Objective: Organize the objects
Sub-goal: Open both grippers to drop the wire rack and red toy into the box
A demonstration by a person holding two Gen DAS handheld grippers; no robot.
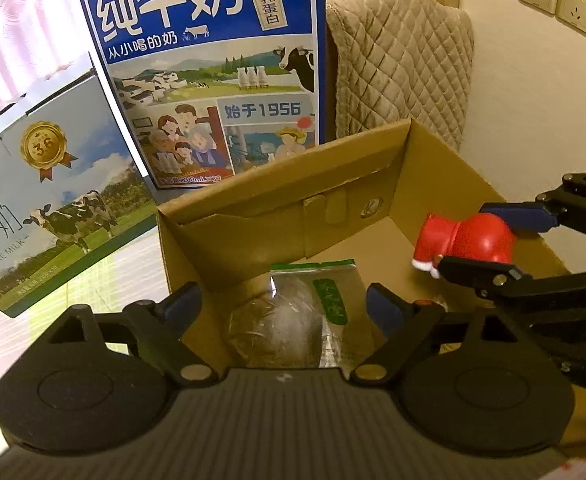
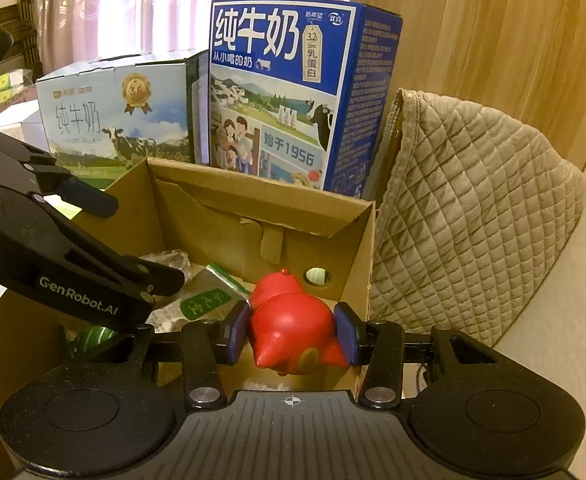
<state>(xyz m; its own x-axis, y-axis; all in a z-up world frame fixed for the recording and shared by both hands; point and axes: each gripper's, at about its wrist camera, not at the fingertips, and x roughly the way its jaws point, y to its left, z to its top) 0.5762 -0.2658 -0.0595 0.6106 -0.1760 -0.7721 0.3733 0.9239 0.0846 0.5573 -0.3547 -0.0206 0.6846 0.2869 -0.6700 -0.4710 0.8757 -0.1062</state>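
Red toy (image 2: pixel 291 322), smooth and rounded, is clamped between the pads of the right hand-held gripper (image 2: pixel 291 334), held above the right end of the open box (image 1: pixel 373 184). Risk: the slick, curved body could squirt from the pads, or clip the box wall on lowering. Left hand-held gripper (image 1: pixel 283 300) is spread wide and empty, angled down over the packet (image 1: pixel 317 308) lying inside the box.
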